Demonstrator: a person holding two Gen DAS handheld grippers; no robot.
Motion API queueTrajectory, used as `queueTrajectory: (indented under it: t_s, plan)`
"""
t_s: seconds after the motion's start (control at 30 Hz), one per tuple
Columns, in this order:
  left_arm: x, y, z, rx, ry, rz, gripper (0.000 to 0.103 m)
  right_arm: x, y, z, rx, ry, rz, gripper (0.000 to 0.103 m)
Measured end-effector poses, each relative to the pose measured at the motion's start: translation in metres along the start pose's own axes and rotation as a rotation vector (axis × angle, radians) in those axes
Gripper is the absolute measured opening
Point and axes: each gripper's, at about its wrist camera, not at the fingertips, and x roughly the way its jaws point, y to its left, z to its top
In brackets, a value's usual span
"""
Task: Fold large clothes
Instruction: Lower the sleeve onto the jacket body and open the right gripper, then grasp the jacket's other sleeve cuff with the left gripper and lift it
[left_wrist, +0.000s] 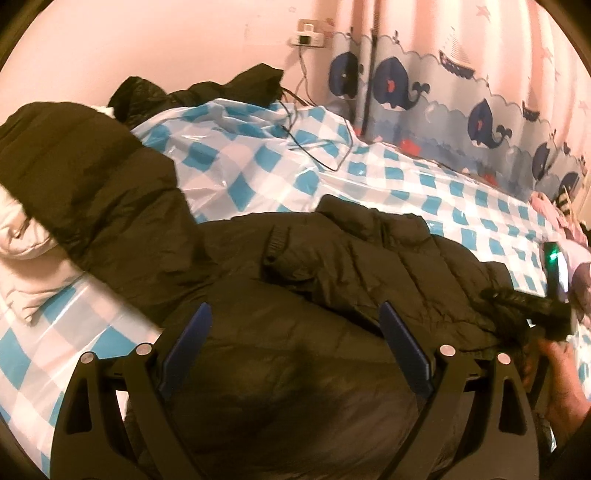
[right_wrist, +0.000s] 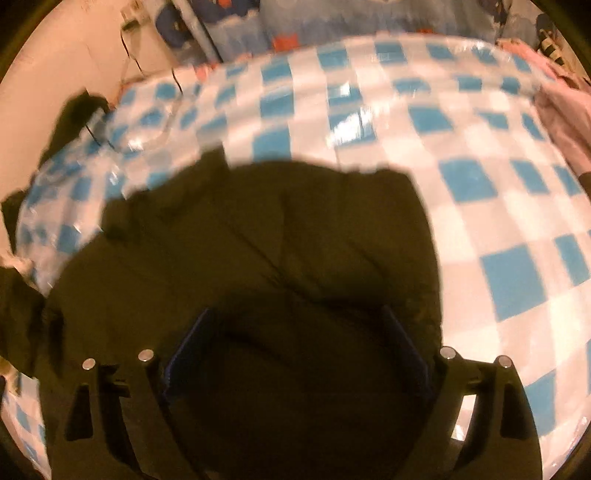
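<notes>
A large dark puffer jacket (left_wrist: 332, 266) lies spread on a bed covered with a blue-and-white checked plastic sheet (left_wrist: 424, 177). My left gripper (left_wrist: 295, 325) hovers over the jacket's near part, jaws wide apart and nothing clamped between the blue pads. In the blurred right wrist view, my right gripper (right_wrist: 299, 332) stands open over the jacket (right_wrist: 258, 240) near its right edge, with the fabric below the fingers. A person's hand (left_wrist: 561, 384) with the right tool shows at the right rim of the left wrist view.
A white garment (left_wrist: 22, 236) lies at the left under the jacket's sleeve. Another black garment (left_wrist: 236, 88) and a black cable (left_wrist: 314, 155) sit at the head end. A whale-print curtain (left_wrist: 443, 96) runs behind the bed. Pink clothes (right_wrist: 561, 110) lie far right.
</notes>
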Motion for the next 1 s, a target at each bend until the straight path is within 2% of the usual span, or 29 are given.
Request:
queueTrajectory:
  t_s: [0.1, 0.2, 0.33, 0.4, 0.43, 0.47, 0.5, 0.53, 0.57, 0.63, 0.73, 0.83, 0.93, 1.0]
  plan:
    - [0.005, -0.011, -0.001, 0.015, 0.005, -0.004, 0.088, 0.016, -0.002, -0.005, -0.032, 0.047, -0.023, 0.091]
    - [0.004, -0.021, -0.001, 0.04, -0.014, -0.007, 0.088, 0.003, -0.003, -0.004, -0.028, 0.025, -0.014, 0.091]
    - [0.0, -0.031, -0.002, 0.065, -0.039, -0.01, 0.088, -0.045, 0.002, -0.001, -0.041, -0.169, 0.003, 0.091]
    - [0.002, -0.033, -0.001, 0.068, -0.032, -0.015, 0.088, -0.054, 0.011, 0.002, -0.068, -0.216, 0.038, 0.093]
    - [0.003, -0.033, -0.002, 0.071, -0.028, -0.015, 0.088, -0.049, 0.017, 0.004, -0.092, -0.207, 0.028, 0.096]
    - [0.004, -0.033, -0.002, 0.075, -0.022, -0.016, 0.088, -0.034, 0.023, 0.005, -0.12, -0.156, 0.014, 0.096]
    - [0.004, -0.033, -0.002, 0.076, -0.017, -0.018, 0.088, -0.018, 0.026, 0.005, -0.14, -0.091, 0.004, 0.096]
    - [0.005, -0.032, -0.002, 0.073, -0.012, -0.022, 0.088, 0.011, 0.028, 0.0, -0.169, 0.032, -0.032, 0.096]
    - [0.006, -0.028, -0.001, 0.059, -0.005, -0.033, 0.088, 0.032, 0.027, -0.006, -0.187, 0.108, -0.061, 0.096]
    - [0.005, -0.019, 0.0, 0.028, 0.003, -0.049, 0.088, 0.035, 0.025, -0.007, -0.171, 0.119, -0.063, 0.096]
    - [-0.001, 0.002, 0.005, -0.02, -0.01, -0.07, 0.088, 0.014, 0.023, -0.003, -0.113, 0.096, -0.049, 0.096]
    - [-0.026, 0.035, 0.018, -0.087, -0.09, -0.083, 0.088, -0.031, 0.031, -0.015, -0.121, -0.019, 0.003, 0.096]
    - [-0.084, 0.097, 0.037, -0.185, -0.291, -0.093, 0.089, -0.066, 0.029, -0.041, -0.101, -0.114, 0.108, 0.096]
    - [-0.12, 0.151, 0.047, -0.267, -0.431, -0.075, 0.095, -0.078, 0.028, -0.058, -0.094, -0.142, 0.15, 0.096]
